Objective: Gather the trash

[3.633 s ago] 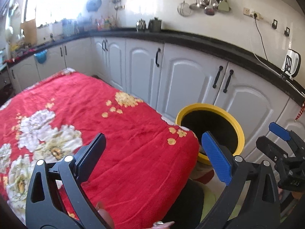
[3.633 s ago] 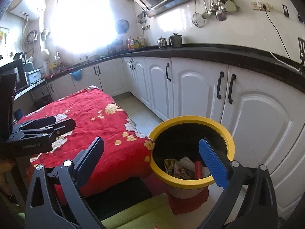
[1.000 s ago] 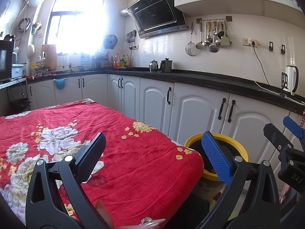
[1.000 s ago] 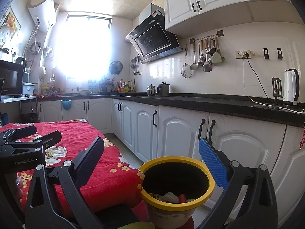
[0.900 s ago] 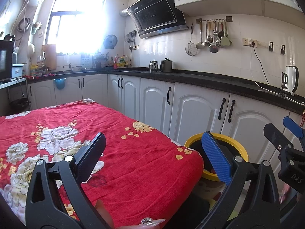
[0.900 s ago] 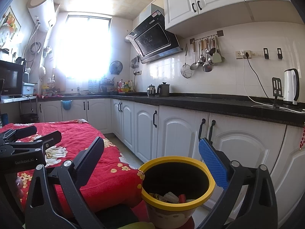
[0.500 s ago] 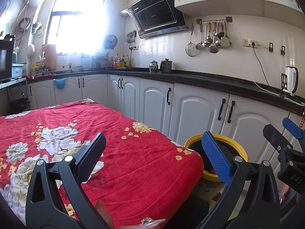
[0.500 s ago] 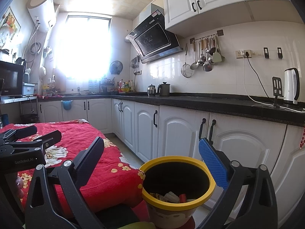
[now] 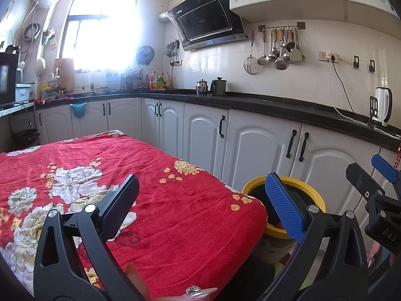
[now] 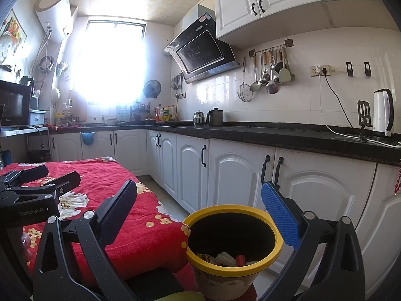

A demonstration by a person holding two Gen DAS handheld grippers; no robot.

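1. Since the earliest frames both views had tilted up from the bin toward the kitchen wall; over the last second I saw almost no change.
2. Left gripper (image 9: 201, 202): tongs spread wide, nothing between them, hovering over the red floral cloth (image 9: 160, 200), which showed no litter.
3. Right gripper (image 10: 205, 209): tongs likewise spread and empty, held above the bin.
4. Yellow-rimmed bin (image 10: 274, 248): stood on the floor just beside the table corner, in front of the white cabinets (image 10: 233, 175).
5. Trash (image 10: 225, 257): wrappers and crumpled paper lay at the bin's bottom. I judged these light, soft, crushable and somewhat slippery; a pinch on a crumpled fold would hold best.
6. Task, by my reading: nearly or fully done.
7. Kettle (image 10: 382, 113): far counter, not involved.
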